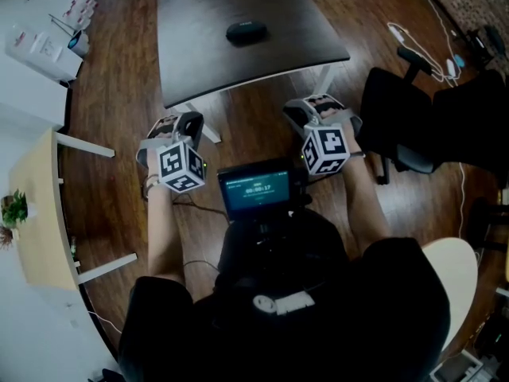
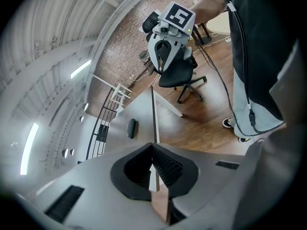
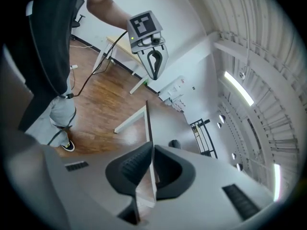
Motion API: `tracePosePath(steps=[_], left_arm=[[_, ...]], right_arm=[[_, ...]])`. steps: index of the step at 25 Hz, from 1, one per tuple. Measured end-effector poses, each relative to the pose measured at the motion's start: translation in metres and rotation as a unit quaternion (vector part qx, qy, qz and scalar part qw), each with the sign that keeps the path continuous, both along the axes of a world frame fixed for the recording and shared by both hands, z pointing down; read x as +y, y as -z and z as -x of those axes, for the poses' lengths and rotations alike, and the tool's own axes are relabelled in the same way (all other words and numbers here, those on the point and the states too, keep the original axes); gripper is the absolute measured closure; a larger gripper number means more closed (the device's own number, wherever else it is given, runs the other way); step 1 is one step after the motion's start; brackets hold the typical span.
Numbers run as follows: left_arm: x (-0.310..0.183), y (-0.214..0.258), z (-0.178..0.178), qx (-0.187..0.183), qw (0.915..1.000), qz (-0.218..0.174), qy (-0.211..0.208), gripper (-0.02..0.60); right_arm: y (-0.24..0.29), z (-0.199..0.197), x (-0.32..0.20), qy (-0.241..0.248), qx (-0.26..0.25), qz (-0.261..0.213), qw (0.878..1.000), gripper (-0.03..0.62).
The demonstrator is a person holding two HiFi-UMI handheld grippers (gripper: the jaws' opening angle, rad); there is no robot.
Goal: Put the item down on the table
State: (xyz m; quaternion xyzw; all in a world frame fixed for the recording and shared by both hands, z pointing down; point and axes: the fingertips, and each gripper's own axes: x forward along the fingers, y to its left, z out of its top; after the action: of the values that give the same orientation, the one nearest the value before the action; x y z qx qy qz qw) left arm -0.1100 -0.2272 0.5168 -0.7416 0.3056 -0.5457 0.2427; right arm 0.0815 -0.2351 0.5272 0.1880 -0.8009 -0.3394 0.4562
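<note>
Our left gripper (image 1: 188,124) and right gripper (image 1: 316,108) hang before the table (image 1: 199,70), jaws together, empty. The black item (image 1: 246,32) already lies there, so only staying clear seems needed.

The floor (image 1: 111,134) was of brown wooden boards. A dark table (image 1: 199,62) stood on white legs, with a black office chair (image 1: 413,126) near it. A pale table (image 1: 36,213) carrying a small plant (image 1: 14,208) stood beside the white wall (image 3: 192,51). Long lamps (image 3: 238,88) shone on the ceiling.
</note>
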Motion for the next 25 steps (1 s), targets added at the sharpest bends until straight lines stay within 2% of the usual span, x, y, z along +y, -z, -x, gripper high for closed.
tracePosePath(steps=[5, 11, 17, 25], left_arm=[[0.014, 0.007, -0.005, 0.007, 0.9998, -0.009, -0.015, 0.581], [0.061, 0.002, 0.009, 0.015, 0.9997, 0.005, -0.019, 0.581], [0.126, 0.007, 0.029, 0.027, 0.9995, -0.003, -0.015, 0.581], [0.236, 0.016, 0.050, 0.042, 0.9986, -0.025, -0.020, 0.577]], right_arm=[[0.006, 0.009, 0.015, 0.003, -0.005, -0.003, 1.000, 0.562], [0.011, 0.035, 0.053, 0.011, -0.010, -0.002, 1.000, 0.562], [0.020, 0.069, 0.114, 0.026, -0.025, -0.008, 0.999, 0.560], [0.041, 0.105, 0.227, 0.033, -0.058, -0.011, 0.998, 0.560]])
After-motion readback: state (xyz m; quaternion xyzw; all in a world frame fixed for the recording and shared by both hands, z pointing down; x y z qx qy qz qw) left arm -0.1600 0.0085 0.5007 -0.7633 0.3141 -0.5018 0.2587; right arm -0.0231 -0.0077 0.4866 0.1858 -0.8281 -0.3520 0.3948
